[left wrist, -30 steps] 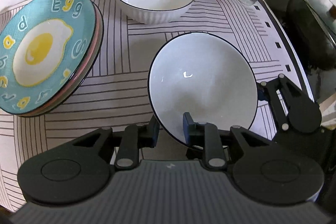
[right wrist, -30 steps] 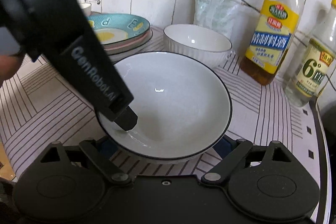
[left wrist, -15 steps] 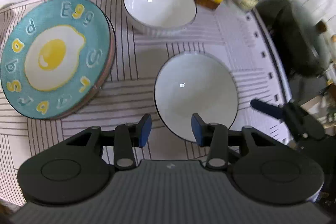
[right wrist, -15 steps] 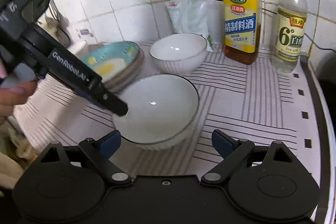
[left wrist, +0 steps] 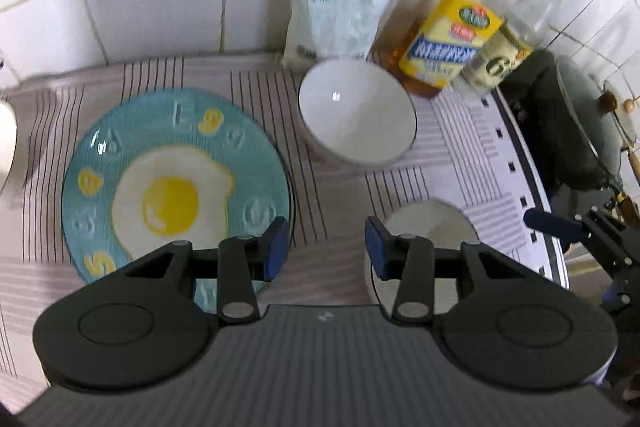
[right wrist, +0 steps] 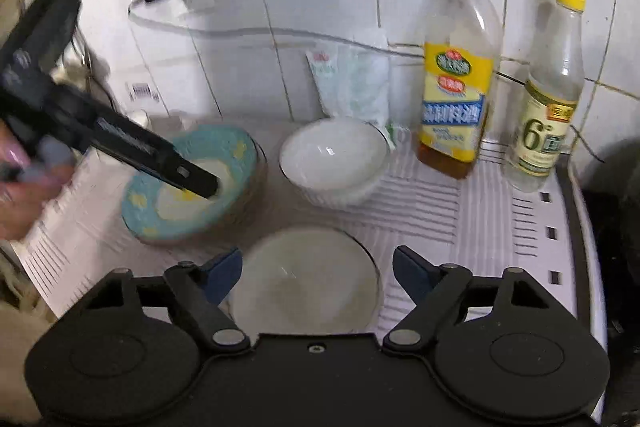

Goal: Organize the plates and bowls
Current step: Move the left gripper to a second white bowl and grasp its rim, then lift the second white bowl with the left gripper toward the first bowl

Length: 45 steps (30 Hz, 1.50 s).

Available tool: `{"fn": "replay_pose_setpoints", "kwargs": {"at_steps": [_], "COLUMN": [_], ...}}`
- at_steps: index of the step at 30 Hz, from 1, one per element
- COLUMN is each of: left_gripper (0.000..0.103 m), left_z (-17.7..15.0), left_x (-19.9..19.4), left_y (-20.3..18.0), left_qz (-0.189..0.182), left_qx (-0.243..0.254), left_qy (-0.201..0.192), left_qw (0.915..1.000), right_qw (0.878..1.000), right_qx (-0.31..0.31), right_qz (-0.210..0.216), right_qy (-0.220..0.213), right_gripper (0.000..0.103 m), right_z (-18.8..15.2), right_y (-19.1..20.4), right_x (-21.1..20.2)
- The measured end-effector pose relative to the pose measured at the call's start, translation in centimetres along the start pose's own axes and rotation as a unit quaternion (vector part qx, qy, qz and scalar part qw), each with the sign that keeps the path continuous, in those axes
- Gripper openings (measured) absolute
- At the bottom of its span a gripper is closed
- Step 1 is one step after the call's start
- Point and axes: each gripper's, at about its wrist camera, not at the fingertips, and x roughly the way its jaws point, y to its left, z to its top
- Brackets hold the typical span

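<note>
The left gripper (left wrist: 326, 253) hangs above the table (left wrist: 340, 187) with its jaws parted and nothing between them. The right gripper (right wrist: 316, 273) is spread wide, its jaws having just been closing a little, and it too is empty; the near bowl (right wrist: 306, 279) lies on the striped cloth below and between its fingertips, untouched. Just behind it stands the far bowl (right wrist: 334, 157), upright near the wall, and to that bowl's left the egg plate (left wrist: 176, 187) tops a short stack of plates.

Both bowls look like glazed ceramic: stiff, fairly heavy for their size, smooth enough to slip, and likely to chip if knocked together. The rim is probably the best hold, one finger inside and one outside, pinched firmly. Nesting the near bowl into the far one would call for a slow, level descent.
</note>
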Motion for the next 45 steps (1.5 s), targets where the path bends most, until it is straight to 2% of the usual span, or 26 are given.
{"fn": "replay_pose_setpoints", "kwargs": {"at_steps": [2,4,7,11,14,16,17,18,20,22,25,27,29,33,41,45], "left_gripper": [0.041,0.041,0.047,0.047,0.047,0.047,0.047,0.045,0.045,0.045,0.041,0.025,0.018,0.017,0.017,0.017], "left_z": [0.9,1.7,2.7,3.8,4.6,5.2,5.6,5.8,6.4,6.6,7.0,7.0,7.0,6.8,7.0,7.5], "left_x": [0.3,0.8,1.5,3.0,4.6,5.6,6.3,6.8,7.8,8.3,9.2,9.6,9.8,9.7,9.9,9.6], "left_y": [0.1,0.0,-0.3,-0.5,-0.8,-0.6,-0.6,-0.7,-0.8,-0.8,-0.9,-0.9,-0.9,-1.0,-1.9,-1.9], "left_qz": [-0.001,0.008,0.021,0.008,0.016,0.012,0.012,0.016,0.032,0.029,0.023,0.018,-0.002,-0.002,0.015,0.011], "left_qx": [0.017,0.035,0.061,0.085,0.103,0.108,0.113,0.118,0.138,0.149,0.161,0.167,0.173,0.171,0.169,0.151], "left_qy": [-0.016,-0.032,-0.06,-0.062,-0.057,-0.049,-0.043,-0.037,-0.016,-0.013,-0.001,0.01,0.022,0.015,0.006,0.02], "left_qw": [0.9997,0.9988,0.9961,0.9944,0.9929,0.9928,0.9926,0.9922,0.9898,0.9883,0.9866,0.9858,0.9847,0.9852,0.9855,0.9882], "right_qw": [0.999,0.997,0.994,0.983,0.974,0.968,0.965,0.962,0.956,0.956,0.953,0.949,0.947,0.947,0.924,0.921], "right_qx": [0.037,0.054,0.09,0.161,0.209,0.233,0.245,0.258,0.281,0.281,0.289,0.304,0.307,0.307,0.374,0.378], "right_qz": [-0.007,-0.047,-0.066,-0.081,-0.074,-0.08,-0.083,-0.074,-0.062,-0.068,-0.078,-0.076,-0.075,-0.079,-0.058,-0.053], "right_qy": [-0.012,-0.013,0.016,0.025,0.039,0.046,0.051,0.055,0.053,0.054,0.052,0.047,0.047,0.054,0.062,0.073], "right_gripper": [0.082,0.077,0.066,0.064,0.062,0.05,0.03,0.017,0.015,0.009,0.007,0.006,0.005,0.005,0.006,0.007], "right_z": [0.9,1.9,3.0,4.2,4.7,4.8,4.7,4.5,4.1,4.0,3.9,3.7,3.8,4.1,3.5,3.5], "right_y": [-0.3,-0.4,-1.6,-2.6,-4.1,-4.8,-5.2,-5.6,-6.2,-6.1,-6.4,-6.8,-6.9,-7.0,-8.7,-9.0], "right_x": [0.3,1.8,5.4,8.4,10.2,11.2,11.6,11.8,11.8,11.8,11.9,11.9,12.0,12.3,13.4,14.0]}}
